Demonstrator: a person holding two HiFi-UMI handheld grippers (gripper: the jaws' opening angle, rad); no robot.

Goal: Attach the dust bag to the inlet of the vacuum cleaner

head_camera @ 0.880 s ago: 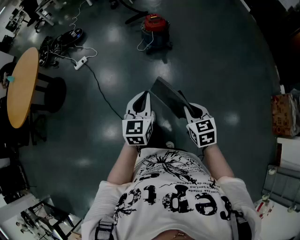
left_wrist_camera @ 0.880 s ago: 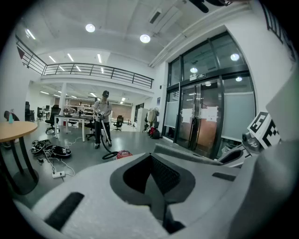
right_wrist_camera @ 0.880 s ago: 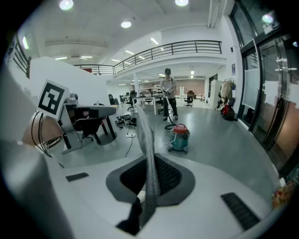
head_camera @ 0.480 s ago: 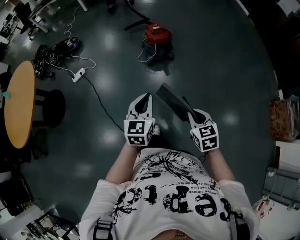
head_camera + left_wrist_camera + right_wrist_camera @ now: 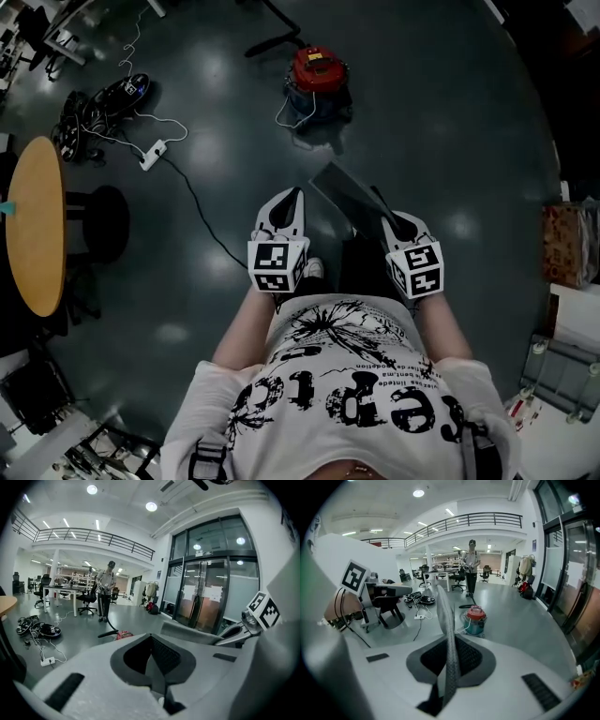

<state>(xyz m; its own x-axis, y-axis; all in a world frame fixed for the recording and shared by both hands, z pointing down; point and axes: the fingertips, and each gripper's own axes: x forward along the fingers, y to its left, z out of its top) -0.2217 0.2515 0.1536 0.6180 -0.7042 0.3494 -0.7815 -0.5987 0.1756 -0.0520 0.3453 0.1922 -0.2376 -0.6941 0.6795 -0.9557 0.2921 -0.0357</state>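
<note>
While the right gripper clamps the bag edge-on, the vacuum stands well ahead, roughly along the bag's length. The left gripper hangs alongside, closed on nothing.

Matt cloth, glossy floor
Dust bag in the right tool — grey, woven, matt; floor beneath polished, reflective; vacuum cleaner ahead — lid shiny.

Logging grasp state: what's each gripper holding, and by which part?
Right gripper is shut on the dust bag, pinching its near edge, bag standing edge-on between the jaws. Left gripper is shut and empty.
</note>
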